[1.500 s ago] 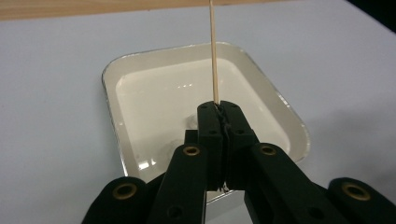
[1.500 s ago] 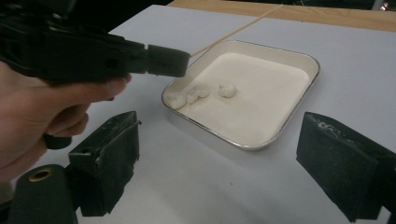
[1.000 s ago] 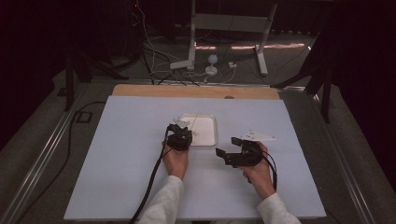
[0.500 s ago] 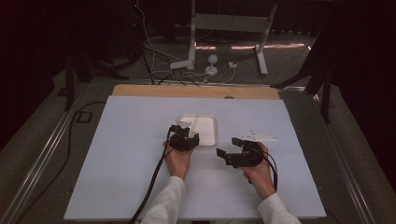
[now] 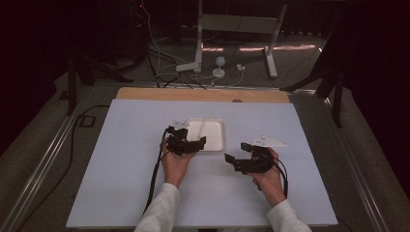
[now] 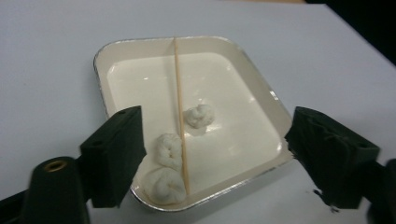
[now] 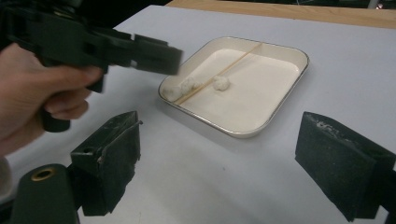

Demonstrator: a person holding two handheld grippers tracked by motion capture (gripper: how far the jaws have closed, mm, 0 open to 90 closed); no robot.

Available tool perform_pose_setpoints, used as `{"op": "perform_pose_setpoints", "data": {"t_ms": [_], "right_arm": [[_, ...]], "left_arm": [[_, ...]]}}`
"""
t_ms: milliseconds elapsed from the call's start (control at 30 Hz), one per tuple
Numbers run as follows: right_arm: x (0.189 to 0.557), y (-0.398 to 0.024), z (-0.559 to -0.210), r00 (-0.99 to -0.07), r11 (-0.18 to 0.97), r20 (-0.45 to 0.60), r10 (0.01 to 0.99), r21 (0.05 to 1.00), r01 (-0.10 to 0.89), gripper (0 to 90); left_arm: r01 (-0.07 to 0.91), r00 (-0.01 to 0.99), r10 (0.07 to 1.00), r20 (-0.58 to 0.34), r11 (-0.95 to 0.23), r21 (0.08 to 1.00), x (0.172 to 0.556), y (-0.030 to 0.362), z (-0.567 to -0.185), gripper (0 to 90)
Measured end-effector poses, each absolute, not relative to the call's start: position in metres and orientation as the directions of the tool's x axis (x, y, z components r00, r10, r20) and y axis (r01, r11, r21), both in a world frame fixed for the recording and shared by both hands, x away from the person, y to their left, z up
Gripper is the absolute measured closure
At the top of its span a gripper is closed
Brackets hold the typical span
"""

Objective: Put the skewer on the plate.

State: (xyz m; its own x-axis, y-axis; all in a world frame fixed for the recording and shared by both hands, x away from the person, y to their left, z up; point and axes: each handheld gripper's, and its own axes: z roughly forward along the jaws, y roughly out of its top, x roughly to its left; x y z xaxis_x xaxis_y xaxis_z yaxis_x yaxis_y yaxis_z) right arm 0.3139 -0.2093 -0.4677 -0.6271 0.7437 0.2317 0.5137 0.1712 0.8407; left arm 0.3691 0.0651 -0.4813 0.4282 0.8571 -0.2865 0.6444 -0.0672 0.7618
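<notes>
A white square tray (image 5: 213, 137) lies mid-table. In the left gripper view the tray (image 6: 224, 79) holds three white dough lumps (image 6: 200, 115) near its front edge, and a thin wooden skewer (image 6: 179, 93) rests across it from rim to rim. My left gripper (image 6: 219, 158) is open, its jaws straddling the tray's near corner above the lumps; in the high view the left gripper (image 5: 191, 140) sits at the tray's near-left edge. My right gripper (image 5: 238, 152) hovers to the tray's right and nearer me. The right gripper (image 7: 224, 163) is open and empty, facing the tray (image 7: 252, 100).
The white tabletop (image 5: 121, 159) has free room to the left and right of the tray. A wooden strip (image 5: 203, 94) runs along its far edge. Beyond it are cables and metal stand legs (image 5: 270, 58) on the floor. The left hand (image 7: 42, 93) is close to my right gripper.
The left gripper has swung a little to the right so its jaws reach over the tray's near edge. The right gripper has barely moved.
</notes>
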Motion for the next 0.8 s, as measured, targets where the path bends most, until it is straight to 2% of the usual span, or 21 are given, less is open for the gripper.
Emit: {"op": "perform_pose_setpoints", "data": {"t_ms": [300,800], "right_arm": [[0.312,-0.211,-0.467,-0.628,0.171,0.225,0.745,0.845,0.506,13.6],[0.307,-0.226,-0.466,-0.617,0.151,0.222,0.755,0.857,0.493,10.1]], "left_arm": [[0.588,0.508,0.808,-0.298,-0.073,0.806,0.354,0.089,-0.463,2.7],[0.483,0.539,0.809,-0.236,-0.067,0.873,0.328,0.138,-0.457,0.4]]}}
